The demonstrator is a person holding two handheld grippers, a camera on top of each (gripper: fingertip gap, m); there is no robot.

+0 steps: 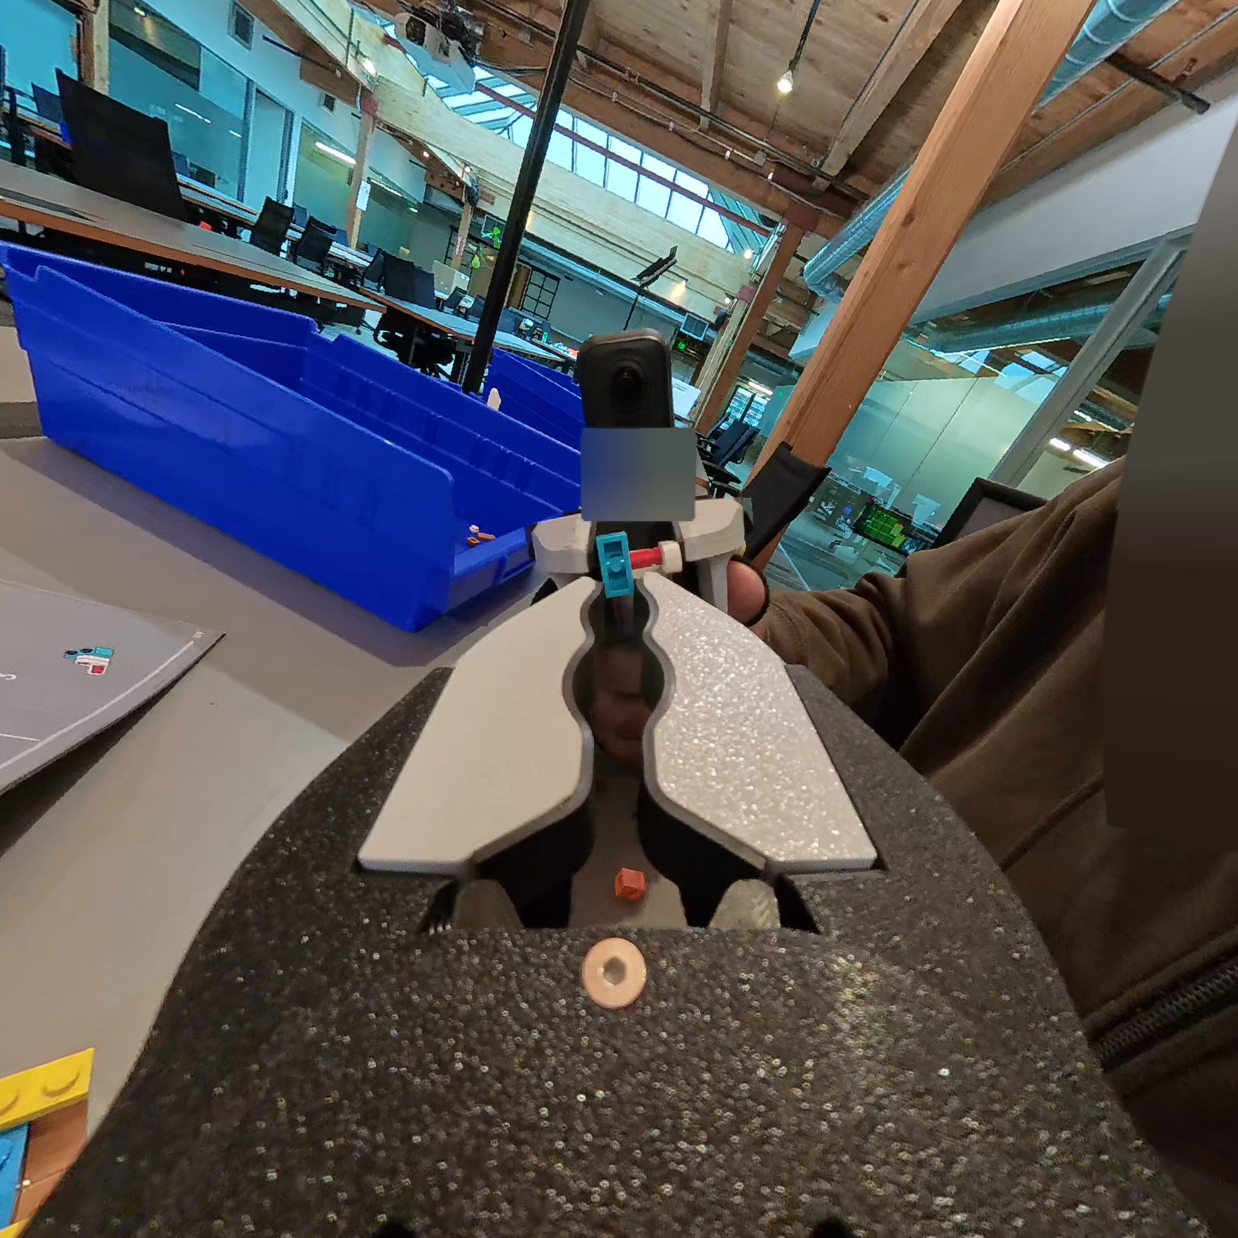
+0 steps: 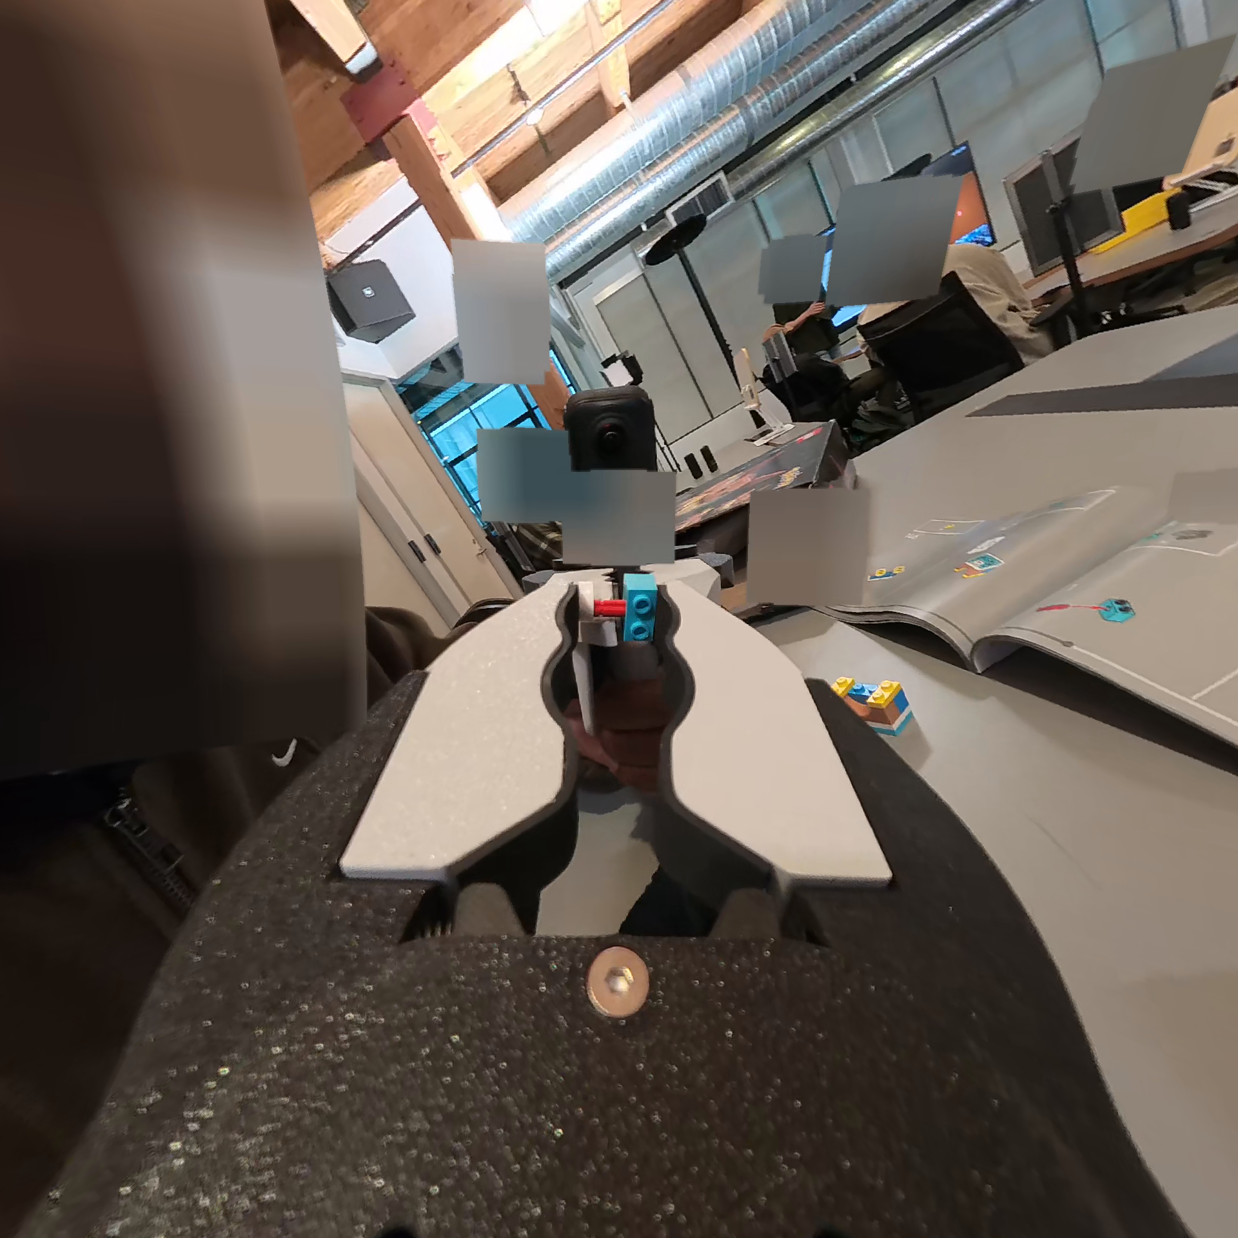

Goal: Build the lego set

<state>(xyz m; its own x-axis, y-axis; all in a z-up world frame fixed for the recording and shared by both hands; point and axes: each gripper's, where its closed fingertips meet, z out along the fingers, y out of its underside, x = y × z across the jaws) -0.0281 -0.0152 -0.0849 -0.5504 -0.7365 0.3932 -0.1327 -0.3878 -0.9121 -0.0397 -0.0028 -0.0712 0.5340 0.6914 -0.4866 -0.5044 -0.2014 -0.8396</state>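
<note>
My left gripper [image 1: 615, 593] is shut on the lower end of a teal brick [image 1: 614, 561] and holds it upright in the air. A red pin [image 1: 645, 556] with a white end piece [image 1: 670, 556] sticks out of the brick's side. My right gripper [image 2: 616, 596] faces the left one and is closed across the white end, the red pin [image 2: 609, 607] and the teal brick [image 2: 640, 616]. A small partial build [image 2: 874, 703] of yellow, blue, brown and white bricks sits on the grey table to the right.
Blue bins [image 1: 268, 435] stand at the back left, one with small pieces [image 1: 479, 534] inside. An open instruction booklet [image 2: 1072, 603] lies on the right. A small orange piece [image 1: 628, 883] lies under my left gripper. A brown sleeve [image 1: 938, 636] is close by. Both grippers' tips are close together, under 4 cm apart. My left gripper's tips are some 12 cm from the small orange piece [image 1: 628, 883].
</note>
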